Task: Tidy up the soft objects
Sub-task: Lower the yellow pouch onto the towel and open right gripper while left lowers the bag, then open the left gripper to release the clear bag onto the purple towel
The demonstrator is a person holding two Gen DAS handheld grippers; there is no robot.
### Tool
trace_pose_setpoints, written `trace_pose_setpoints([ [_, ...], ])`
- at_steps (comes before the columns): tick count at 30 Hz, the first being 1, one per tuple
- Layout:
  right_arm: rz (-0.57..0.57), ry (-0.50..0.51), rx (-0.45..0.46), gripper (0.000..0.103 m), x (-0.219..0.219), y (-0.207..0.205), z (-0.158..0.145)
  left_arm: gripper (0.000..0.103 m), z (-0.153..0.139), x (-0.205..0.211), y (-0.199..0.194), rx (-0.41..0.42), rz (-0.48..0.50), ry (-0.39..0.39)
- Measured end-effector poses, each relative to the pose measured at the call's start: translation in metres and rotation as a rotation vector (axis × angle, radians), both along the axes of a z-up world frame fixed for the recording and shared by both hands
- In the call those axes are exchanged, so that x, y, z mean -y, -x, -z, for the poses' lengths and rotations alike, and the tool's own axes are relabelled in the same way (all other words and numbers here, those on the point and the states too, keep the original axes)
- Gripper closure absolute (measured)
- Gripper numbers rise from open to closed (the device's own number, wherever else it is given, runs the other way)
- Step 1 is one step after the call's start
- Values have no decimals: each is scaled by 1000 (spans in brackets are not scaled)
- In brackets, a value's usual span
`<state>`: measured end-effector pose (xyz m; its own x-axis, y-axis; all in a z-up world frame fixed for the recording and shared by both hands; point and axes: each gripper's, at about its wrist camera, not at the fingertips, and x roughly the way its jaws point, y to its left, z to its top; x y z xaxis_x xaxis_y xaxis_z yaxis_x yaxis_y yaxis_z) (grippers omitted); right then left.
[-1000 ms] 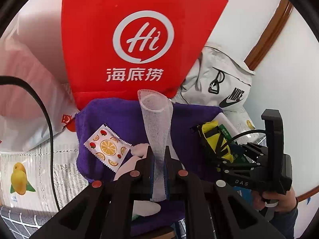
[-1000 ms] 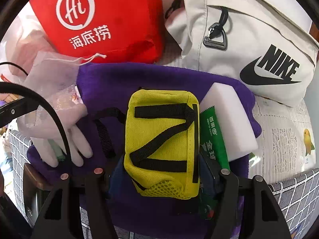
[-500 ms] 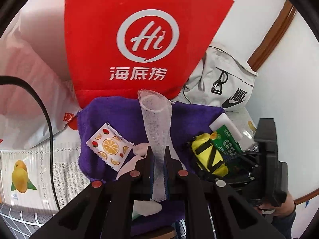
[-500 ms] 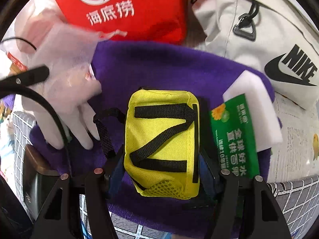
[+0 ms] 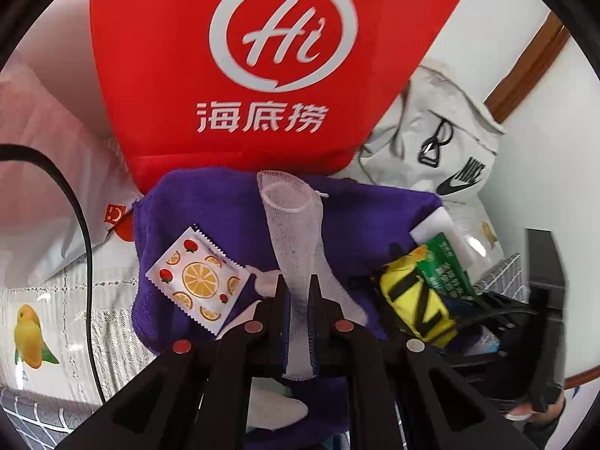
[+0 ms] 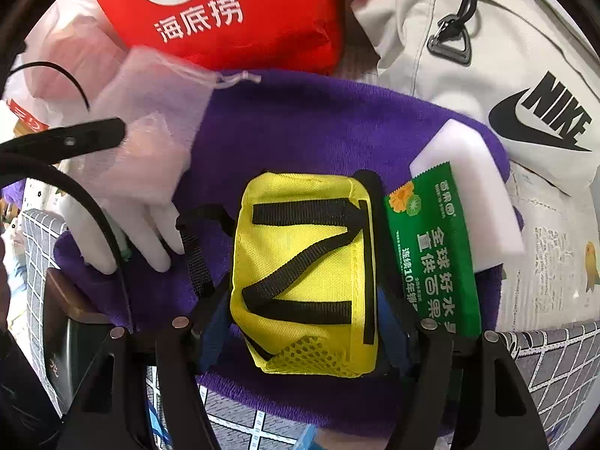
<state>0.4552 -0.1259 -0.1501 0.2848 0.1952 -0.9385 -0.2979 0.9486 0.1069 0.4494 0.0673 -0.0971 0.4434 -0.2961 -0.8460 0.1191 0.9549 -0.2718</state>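
1. Right now your left gripper (image 5: 300, 296) is clamped on the white mesh pouch (image 5: 290, 217), held up above the purple towel (image 5: 225, 202).
2. Your right gripper (image 6: 303, 322) straddles the yellow pouch (image 6: 303, 262) — its jaws are opening, so that piece looks just set down.
3. Farther out, the white glove (image 6: 150, 221), green packet (image 6: 435, 251), sponge (image 6: 476, 157) and fruit-print sachet (image 5: 198, 281) lie loose — most sorting seems left.

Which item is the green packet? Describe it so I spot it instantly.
Find the purple towel in front of the red bag. At its right edge, between the yellow pouch and the white sponge, lies the green packet, the only green item.
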Motion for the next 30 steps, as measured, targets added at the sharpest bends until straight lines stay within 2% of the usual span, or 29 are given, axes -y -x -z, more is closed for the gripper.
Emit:
trace_pose_setpoints([
  [8,25,-48,38,30,16,3,-18,95,25,4,-15,-72,-6,-53],
  [10,14,-48,43,25,16,3,-19,95,27,5,-17,-81,-11,-56],
  [16,7,-61,43,25,22,6,-21,94,29,11,-21,-105,-11,-68],
  [18,18,-74,51,25,26,11,-25,81,28,11,-20,-118,-12,-73],
  [19,19,-80,56,25,24,18,-29,78,27,11,-19,-122,-16,-86],
  [21,24,-95,71,25,23,27,-42,63,24,12,-17,-124,-26,-113],
  [22,24,-102,74,25,25,31,-46,59,22,11,-16,-122,-32,-128],
  [30,23,-134,107,25,39,66,-67,58,-5,4,12,-102,-69,-156],
])
